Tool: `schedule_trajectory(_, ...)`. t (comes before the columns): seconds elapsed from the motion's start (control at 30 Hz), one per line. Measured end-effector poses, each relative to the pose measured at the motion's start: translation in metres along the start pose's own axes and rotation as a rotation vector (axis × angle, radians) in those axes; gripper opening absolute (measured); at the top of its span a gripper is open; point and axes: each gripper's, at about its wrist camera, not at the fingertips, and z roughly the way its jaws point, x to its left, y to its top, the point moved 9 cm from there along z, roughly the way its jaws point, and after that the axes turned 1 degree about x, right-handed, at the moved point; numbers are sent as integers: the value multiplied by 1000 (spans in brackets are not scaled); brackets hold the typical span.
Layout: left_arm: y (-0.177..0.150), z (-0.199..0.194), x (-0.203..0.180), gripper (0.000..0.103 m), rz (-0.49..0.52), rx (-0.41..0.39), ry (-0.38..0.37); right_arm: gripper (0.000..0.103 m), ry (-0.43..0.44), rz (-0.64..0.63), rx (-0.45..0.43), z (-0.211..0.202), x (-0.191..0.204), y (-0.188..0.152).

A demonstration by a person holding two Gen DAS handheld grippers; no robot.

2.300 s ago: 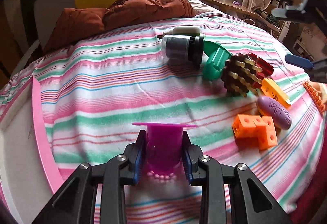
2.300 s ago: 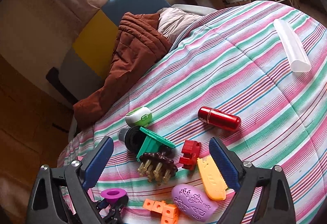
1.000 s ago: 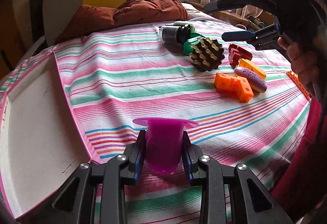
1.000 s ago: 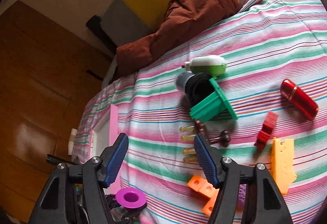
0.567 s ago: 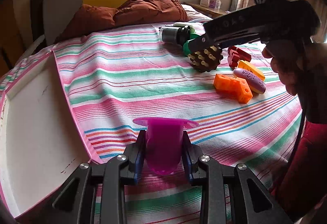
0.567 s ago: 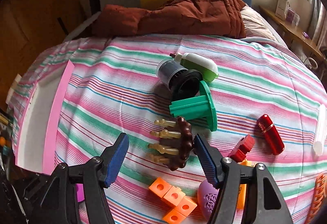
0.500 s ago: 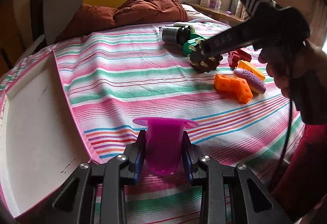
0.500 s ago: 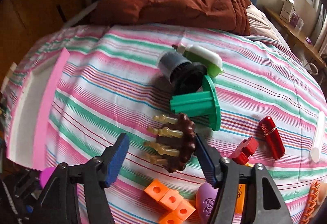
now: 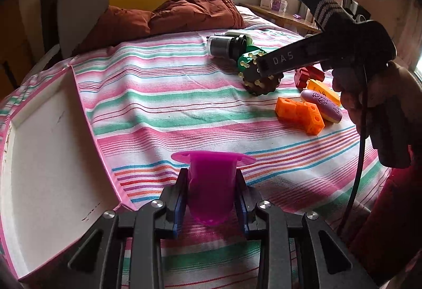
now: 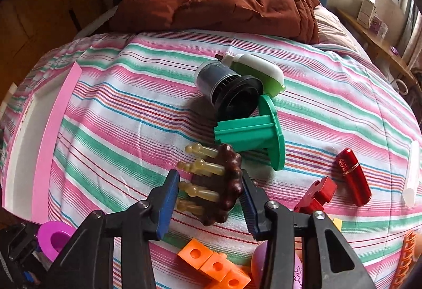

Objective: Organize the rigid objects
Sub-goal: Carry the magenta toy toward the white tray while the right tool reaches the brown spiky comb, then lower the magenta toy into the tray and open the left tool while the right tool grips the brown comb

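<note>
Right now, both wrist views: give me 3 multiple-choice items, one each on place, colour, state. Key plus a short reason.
1. Where is the brown massage brush?
A. in the white tray
B. between the right gripper's fingers, beside the green spool
C. on the brown blanket

2. What colour is the flanged cup in the left gripper?
A. purple
B. orange
C. green

3. How does the right gripper stand at the brush?
A. shut tight on it and lifted
B. far off, over the tray
C. fingers on either side, a gap showing at the left finger

Key:
1 B: the right wrist view shows the brush framed by both blue fingers, the green spool just behind.
2 A: the purple cup sits clamped between the left fingers.
3 C: the brush rests on the striped sheet, not yet clamped.
</note>
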Motion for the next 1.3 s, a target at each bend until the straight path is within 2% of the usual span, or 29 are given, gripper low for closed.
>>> schedule_trajectory(0.3, 16, -37, 12, 32, -40, -38, 28, 45, -47, -55, -13, -4, 9, 0)
schedule_trajectory(0.6, 33, -76, 57, 32, -129, -78, 124, 45, -99, -115, -33, -6, 17, 0)
schedule_trajectory(0.9, 23, -81, 109, 32, -239, -59, 188, 45, -132, -156, -50, -4, 21, 0)
schedule_trajectory(1.1, 13, -73, 142, 32, -315, -23, 202, 45, -139, -163, -52, -4, 21, -1)
schedule_trajectory(1.3, 10, -61, 188, 32, -449, 14, 156, 45, -142, -166, -49, -5, 21, -1)
